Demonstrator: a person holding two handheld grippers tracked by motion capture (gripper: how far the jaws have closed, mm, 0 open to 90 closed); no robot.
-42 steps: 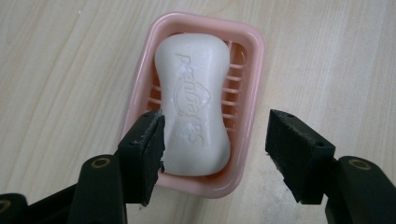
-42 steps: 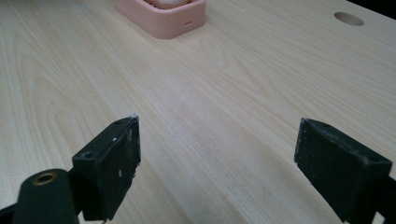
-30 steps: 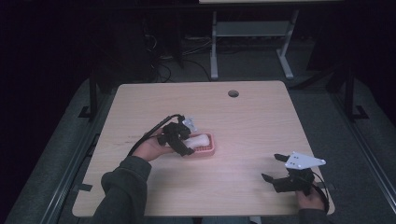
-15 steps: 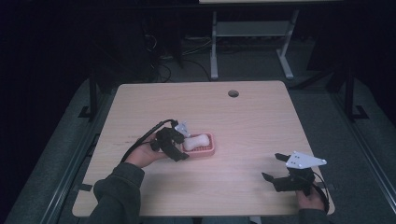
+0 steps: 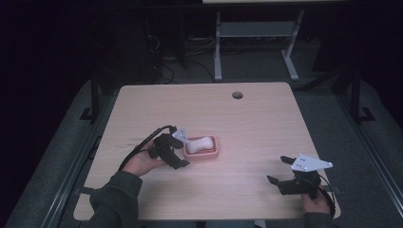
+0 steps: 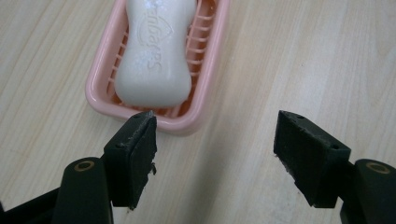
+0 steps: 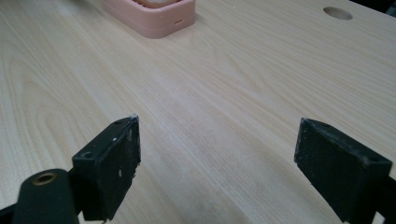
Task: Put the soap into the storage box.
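Bare light wooden worktop (image 5: 266, 128) lies open between the left tongs (image 6: 212, 140) and right tongs (image 5: 280, 172); only the pink slatted plastic soap dish (image 5: 211, 153) with its white soap bar (image 5: 198, 144) stands near the left edge.

White soap bar (image 6: 154, 51) w/ embossed logo lies flat in pink slotted soap dish (image 6: 100, 95), mid-desk (image 5: 256, 128).

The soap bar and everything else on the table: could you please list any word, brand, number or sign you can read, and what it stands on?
"Safeguard", as best it can be read: embossed lengthwise in script on the top of the white soap bar lying in the pink soap dish; shallow and glossy, so some letters are uncertain.
Pink soap dish, wooden table, left gripper, right gripper: no readable text.
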